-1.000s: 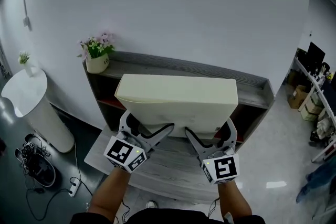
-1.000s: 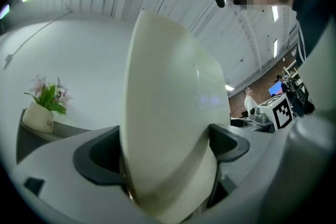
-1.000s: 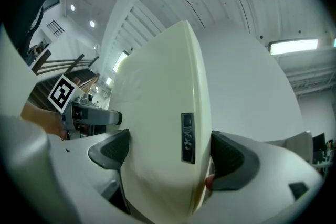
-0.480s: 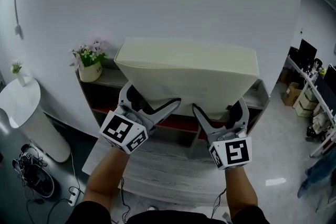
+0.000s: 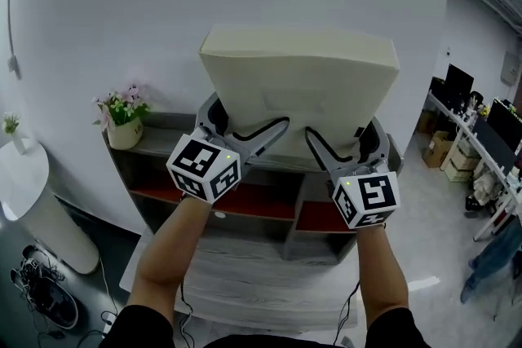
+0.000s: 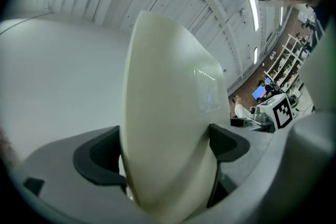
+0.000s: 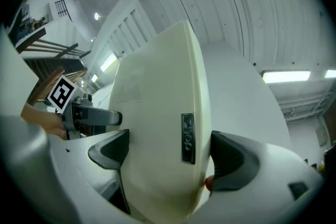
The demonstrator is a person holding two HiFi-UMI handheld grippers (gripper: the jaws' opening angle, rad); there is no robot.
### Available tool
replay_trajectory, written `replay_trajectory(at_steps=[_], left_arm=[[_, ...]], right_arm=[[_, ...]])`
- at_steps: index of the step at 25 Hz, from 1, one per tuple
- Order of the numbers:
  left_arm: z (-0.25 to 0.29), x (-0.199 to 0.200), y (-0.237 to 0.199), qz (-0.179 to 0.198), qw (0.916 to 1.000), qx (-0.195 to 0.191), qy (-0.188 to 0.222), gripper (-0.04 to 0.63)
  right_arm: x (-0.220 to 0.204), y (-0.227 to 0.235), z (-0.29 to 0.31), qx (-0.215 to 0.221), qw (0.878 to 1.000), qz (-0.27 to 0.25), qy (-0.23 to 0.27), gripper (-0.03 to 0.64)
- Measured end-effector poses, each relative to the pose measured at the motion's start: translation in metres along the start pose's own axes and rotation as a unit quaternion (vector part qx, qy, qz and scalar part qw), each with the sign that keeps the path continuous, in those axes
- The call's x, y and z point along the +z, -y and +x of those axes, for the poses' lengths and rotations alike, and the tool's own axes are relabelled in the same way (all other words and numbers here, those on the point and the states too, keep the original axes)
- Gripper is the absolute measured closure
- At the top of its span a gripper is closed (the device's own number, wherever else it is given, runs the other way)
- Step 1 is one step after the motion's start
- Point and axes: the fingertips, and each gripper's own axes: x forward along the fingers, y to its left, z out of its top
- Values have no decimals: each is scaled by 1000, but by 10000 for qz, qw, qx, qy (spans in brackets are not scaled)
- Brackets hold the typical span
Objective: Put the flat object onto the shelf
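Nearest the camera, the person's two bare forearms reach forward over a grey wood-grain desk. Each hand holds a grey two-jaw gripper topped by a cube with black-and-white square markers.

The left gripper is clamped on the lower left edge of a thick, cream-coloured flat rectangular cushion. In the left gripper view its dark pads press into both faces of the cushion, and the soft edge bulges between them. The right gripper grips the lower right edge in the same way. In the right gripper view both of its pads bear on the cushion, and a small dark label sits on the edge between them.

The cushion is held in the air, standing on its long edge and tilted. Its lower edge is at the height of the top board of a grey wooden shelf unit with red inner boards. The grippers hide whether the cushion touches that board.

On the left end of the top board stands a small cream pot of pink and white flowers. Behind everything is a plain white wall. To the far left is a white round pedestal table.
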Motion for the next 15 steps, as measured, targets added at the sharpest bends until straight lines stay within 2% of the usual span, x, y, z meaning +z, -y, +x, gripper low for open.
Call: replay_trajectory(at_steps=[8, 15], left_arm=[[44, -43, -17, -558, 9975, 54, -439, 78], [63, -70, -28, -710, 9943, 79, -788, 78]], right_arm=[[-41, 34, 28, 127, 9970, 318, -695, 153], [-72, 46, 43, 203, 9927, 669, -981, 153]])
